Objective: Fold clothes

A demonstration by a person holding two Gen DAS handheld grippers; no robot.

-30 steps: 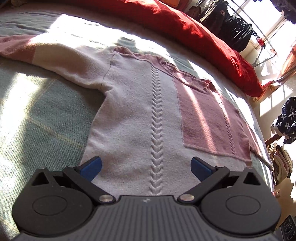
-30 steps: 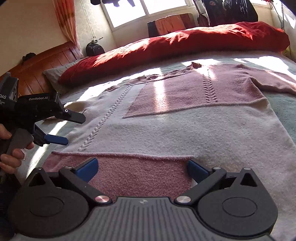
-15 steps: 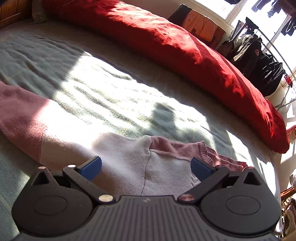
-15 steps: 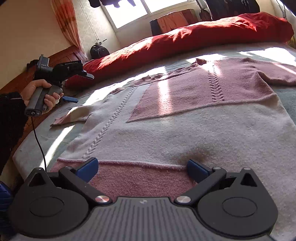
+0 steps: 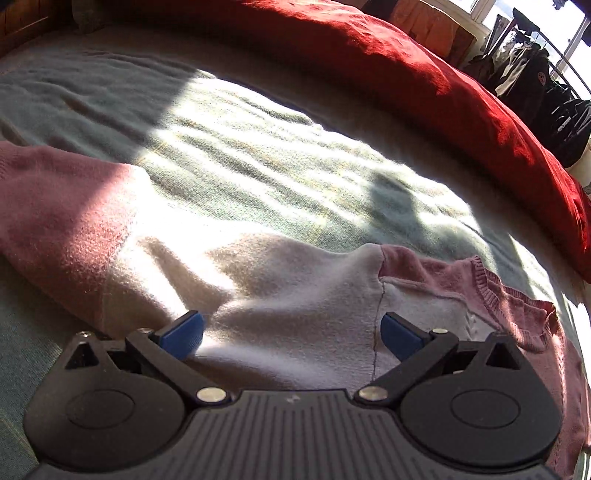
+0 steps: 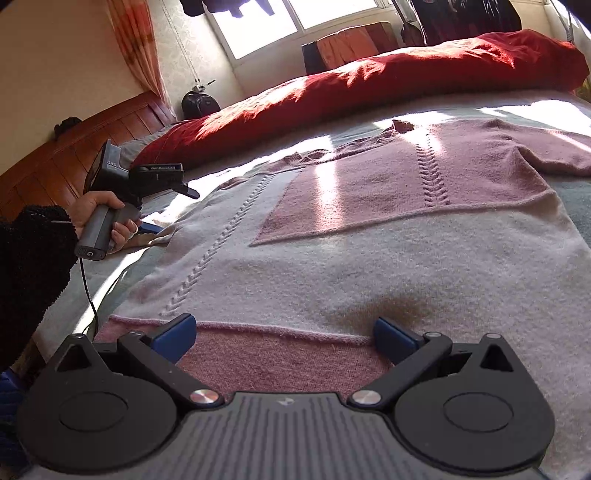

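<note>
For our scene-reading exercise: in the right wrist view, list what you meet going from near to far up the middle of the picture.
right hand-held gripper → sweater's pink hem band → sweater's cream body → pink chest panel → red duvet → window

Both grippers, left gripper (image 5: 291, 330) and right gripper (image 6: 284, 338), fingers wide apart, empty.

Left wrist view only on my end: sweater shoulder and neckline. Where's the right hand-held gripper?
Observer: The right hand-held gripper is open at the bottom edge of the sweater, over the pink hem band.
Operator: Other sleeve?
Observer: The far sleeve is pink and lies stretched sideways on the blanket.
Operator: My gripper from outside?
Observer: The left hand-held gripper is open, held by a hand at the sweater's opposite side.
</note>
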